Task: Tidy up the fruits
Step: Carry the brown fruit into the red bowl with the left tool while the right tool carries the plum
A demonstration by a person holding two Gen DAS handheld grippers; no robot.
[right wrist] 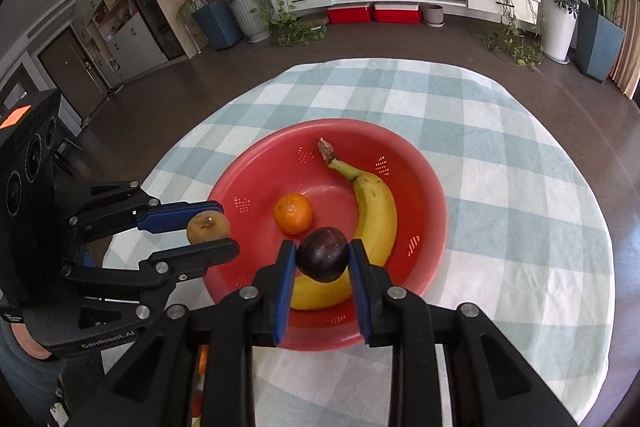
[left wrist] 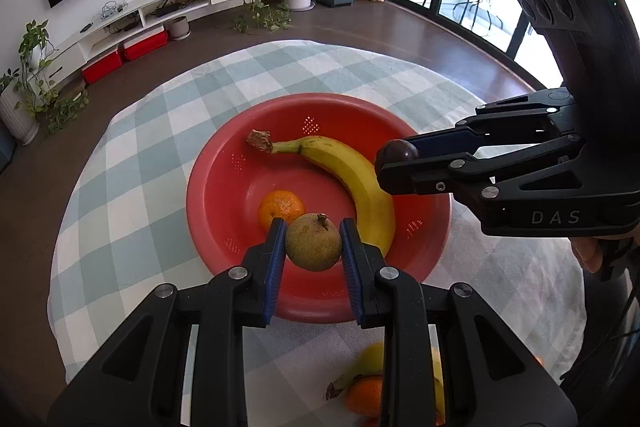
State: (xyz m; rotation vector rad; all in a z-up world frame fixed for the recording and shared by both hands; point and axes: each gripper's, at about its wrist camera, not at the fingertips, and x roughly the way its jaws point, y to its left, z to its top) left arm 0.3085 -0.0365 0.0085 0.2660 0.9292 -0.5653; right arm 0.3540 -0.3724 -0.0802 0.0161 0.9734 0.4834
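Observation:
A red bowl point(left wrist: 224, 187) point(right wrist: 432, 195) sits on the checked tablecloth and holds a banana point(left wrist: 352, 171) point(right wrist: 378, 211) and an orange point(left wrist: 276, 207) point(right wrist: 293, 213). My left gripper point(left wrist: 314, 241) point(right wrist: 212, 235) is shut on a brownish-green round fruit point(left wrist: 314, 243) point(right wrist: 208, 227) above the bowl's near rim. My right gripper point(right wrist: 323, 255) point(left wrist: 394, 157) is shut on a dark purple plum point(right wrist: 323, 254) point(left wrist: 396, 151) above the bowl, over the banana.
Another banana point(left wrist: 370, 359) and orange point(left wrist: 366, 395) lie on the cloth in front of the bowl, partly hidden by my left gripper. The round table's edge point(right wrist: 600, 227) drops to a dark floor. A TV bench and plants stand far behind.

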